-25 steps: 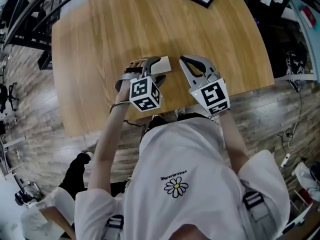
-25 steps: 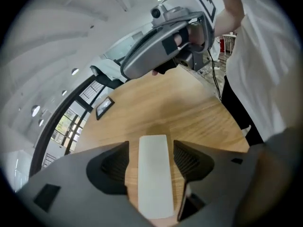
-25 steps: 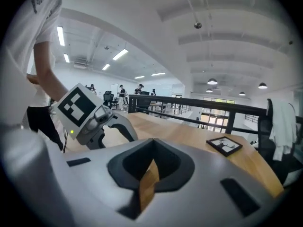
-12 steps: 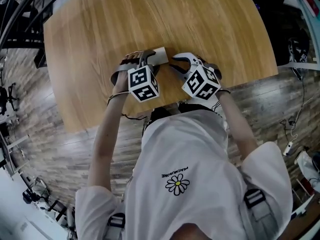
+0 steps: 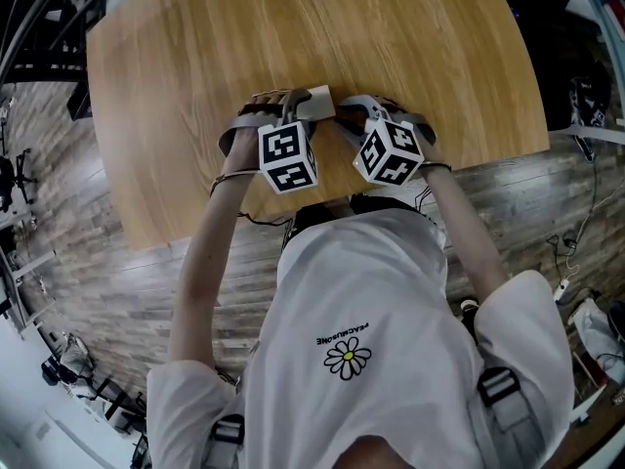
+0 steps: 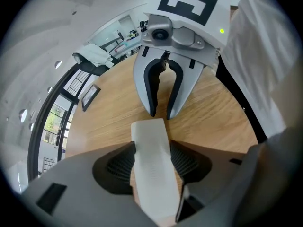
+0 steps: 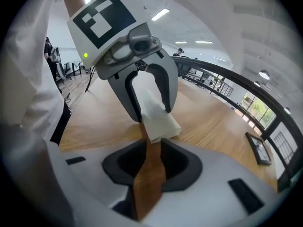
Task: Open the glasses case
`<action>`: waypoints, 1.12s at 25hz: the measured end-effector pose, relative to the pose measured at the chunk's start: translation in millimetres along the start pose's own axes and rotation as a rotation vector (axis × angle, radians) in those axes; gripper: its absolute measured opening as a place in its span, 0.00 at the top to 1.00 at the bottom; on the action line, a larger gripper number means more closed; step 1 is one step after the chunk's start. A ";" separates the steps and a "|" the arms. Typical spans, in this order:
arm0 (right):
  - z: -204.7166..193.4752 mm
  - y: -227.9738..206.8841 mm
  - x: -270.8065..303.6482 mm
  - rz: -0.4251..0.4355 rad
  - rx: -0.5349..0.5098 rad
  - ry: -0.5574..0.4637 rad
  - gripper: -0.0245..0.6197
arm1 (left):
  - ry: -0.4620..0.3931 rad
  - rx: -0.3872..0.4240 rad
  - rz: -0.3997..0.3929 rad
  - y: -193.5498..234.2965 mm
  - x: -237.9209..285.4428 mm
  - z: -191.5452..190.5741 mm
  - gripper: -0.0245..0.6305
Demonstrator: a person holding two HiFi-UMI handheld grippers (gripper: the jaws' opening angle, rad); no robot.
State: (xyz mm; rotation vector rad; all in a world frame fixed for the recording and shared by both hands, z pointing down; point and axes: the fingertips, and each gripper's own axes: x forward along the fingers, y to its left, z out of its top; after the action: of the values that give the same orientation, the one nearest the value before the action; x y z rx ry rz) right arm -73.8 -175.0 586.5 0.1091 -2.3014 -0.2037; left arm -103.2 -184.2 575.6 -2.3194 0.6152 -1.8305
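Left gripper view: left gripper is clamped on the case, both pads tight on its long sides, and the far end pokes out past the tips. Case is pale grey, closed, with no seam or hinge visible from any angle. It sits low over the table near the front edge, but I can't tell whether it rests on the wood or is held just off it.

Right gripper view: right gripper faces the left one head-on. Its jaws are a narrow gap apart with only bare wood between them, so it's empty. The case's free end is just beyond its tips, not touching as far as I can see.

Step in hand, my guess: bring the right jaws onto the free end to get the lid.

To do it well:
- The gap looks narrower than the case end, so it likely needs widening first.
- Grab the lid half only, not both halves.
- Keep the left clamp steady as an anchor.
- Pull along the hinge arc, not straight out.

Risks: the left pads may be pinning the lid shut if they span the seam, and the case could twist or slip out of the left clamp.
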 end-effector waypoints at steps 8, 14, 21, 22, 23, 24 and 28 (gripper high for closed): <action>0.2 3.0 5.5 -0.012 -0.068 0.024 0.83 | 0.007 -0.006 0.000 1.8 -0.6 -1.1 0.59; -0.4 1.8 5.2 -0.011 -0.043 0.020 0.84 | 0.010 -0.007 -0.002 1.3 -0.5 -0.2 0.60; 3.8 -2.9 4.8 -0.030 -0.073 0.022 0.86 | 0.008 -0.053 -0.105 5.1 -2.9 -2.3 0.60; 4.2 -3.3 5.3 -0.034 -0.086 0.025 0.86 | 0.001 -0.065 -0.128 6.0 -3.3 -2.4 0.60; 4.6 -3.7 5.9 -0.038 -0.097 0.027 0.86 | -0.005 -0.075 -0.151 6.8 -3.9 -2.5 0.60; 5.0 -3.9 6.2 -0.040 -0.103 0.027 0.86 | -0.009 -0.083 -0.170 7.4 -4.5 -2.4 0.60; 6.9 -4.2 5.5 -0.049 -0.097 0.015 0.86 | -0.019 -0.101 -0.225 8.8 -5.6 -2.9 0.60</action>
State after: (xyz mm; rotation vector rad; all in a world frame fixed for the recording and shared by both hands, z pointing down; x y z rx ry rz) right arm -82.6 -179.2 585.2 0.1172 -2.2710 -0.3378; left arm -109.1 -189.5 568.3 -2.5621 0.4706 -1.9072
